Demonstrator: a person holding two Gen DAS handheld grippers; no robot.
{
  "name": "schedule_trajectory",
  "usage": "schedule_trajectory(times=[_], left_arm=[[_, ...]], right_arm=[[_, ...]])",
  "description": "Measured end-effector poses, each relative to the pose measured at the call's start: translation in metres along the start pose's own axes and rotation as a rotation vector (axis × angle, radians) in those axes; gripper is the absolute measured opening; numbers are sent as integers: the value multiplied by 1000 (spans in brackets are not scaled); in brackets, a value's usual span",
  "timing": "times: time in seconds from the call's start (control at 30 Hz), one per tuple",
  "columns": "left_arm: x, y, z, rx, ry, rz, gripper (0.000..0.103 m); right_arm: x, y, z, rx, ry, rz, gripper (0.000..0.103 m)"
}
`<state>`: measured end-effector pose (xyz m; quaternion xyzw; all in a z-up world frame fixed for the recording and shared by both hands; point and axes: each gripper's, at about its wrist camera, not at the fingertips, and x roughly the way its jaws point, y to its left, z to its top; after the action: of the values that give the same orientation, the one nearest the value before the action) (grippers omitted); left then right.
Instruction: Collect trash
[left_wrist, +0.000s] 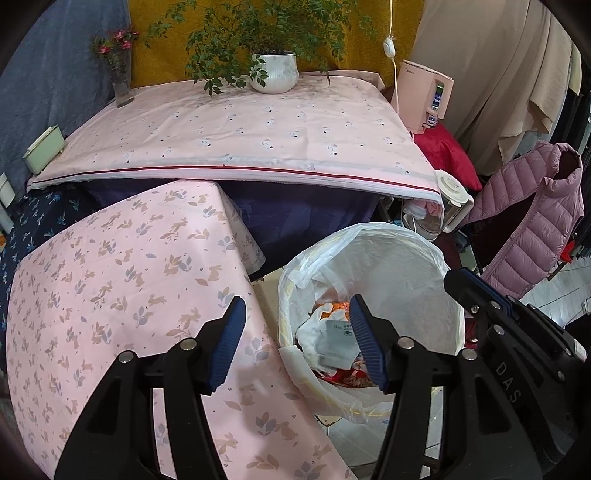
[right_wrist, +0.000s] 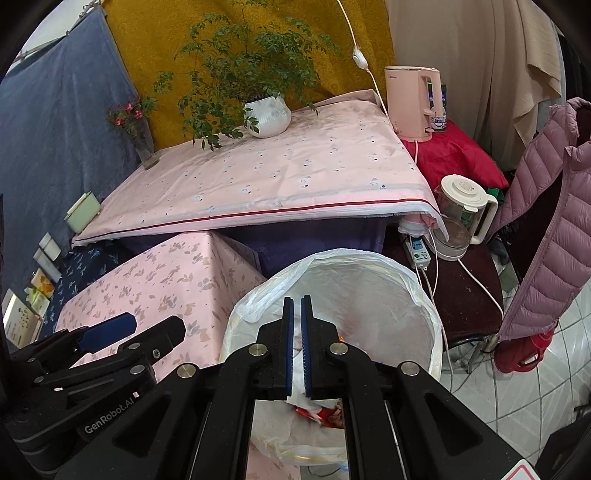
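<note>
A round bin with a white plastic liner (left_wrist: 369, 230) (right_wrist: 369, 260) stands on the floor beside the cloth-covered table. At its bottom lies trash: crumpled white paper (left_wrist: 325, 341) over red and orange wrappers (right_wrist: 325, 413). My left gripper (left_wrist: 295, 334) hangs open over the bin's left rim, with nothing between its blue pads (left_wrist: 225, 345). The right gripper (right_wrist: 296, 301) points down into the bin, its pads almost together and empty. Each gripper shows in the other's view: the right gripper (left_wrist: 456, 280) at the bin's right, the left gripper (right_wrist: 157, 323) at its left.
A pink rabbit-print cloth (left_wrist: 122, 280) drapes a low surface left of the bin. The table (left_wrist: 258, 133) carries a potted plant (left_wrist: 274, 72), a flower vase (left_wrist: 122, 79) and a pink kettle (left_wrist: 424, 96). A glass kettle (right_wrist: 463, 214), cables and a pink padded vest (right_wrist: 546, 229) crowd the right.
</note>
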<state>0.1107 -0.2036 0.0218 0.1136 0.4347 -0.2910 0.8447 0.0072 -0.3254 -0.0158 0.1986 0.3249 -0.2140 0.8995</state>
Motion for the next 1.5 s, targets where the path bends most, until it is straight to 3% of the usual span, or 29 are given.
schedule_trajectory(times=[0.13,0.23,0.57,0.97,1.2,1.5], left_arm=[[-4,2,-3,-1,-15,20,63],[-7,4,-6,1,-20,33,64],[-15,13,-18,1,-29,75,69],[-25,26,-39,-5,-38,125,81],[-26,35,-56,-16,-33,156,90],[-25,40,-73,-16,-36,186,91]], right_arm=[[-3,2,0,-8,0,-6,11],[-6,1,0,-1,-3,-9,27],[-16,11,-7,-63,-10,-50,48],[-27,25,-25,-143,4,-85,57],[-34,29,-36,-171,7,-121,75],[-33,28,-55,-208,36,-140,92]])
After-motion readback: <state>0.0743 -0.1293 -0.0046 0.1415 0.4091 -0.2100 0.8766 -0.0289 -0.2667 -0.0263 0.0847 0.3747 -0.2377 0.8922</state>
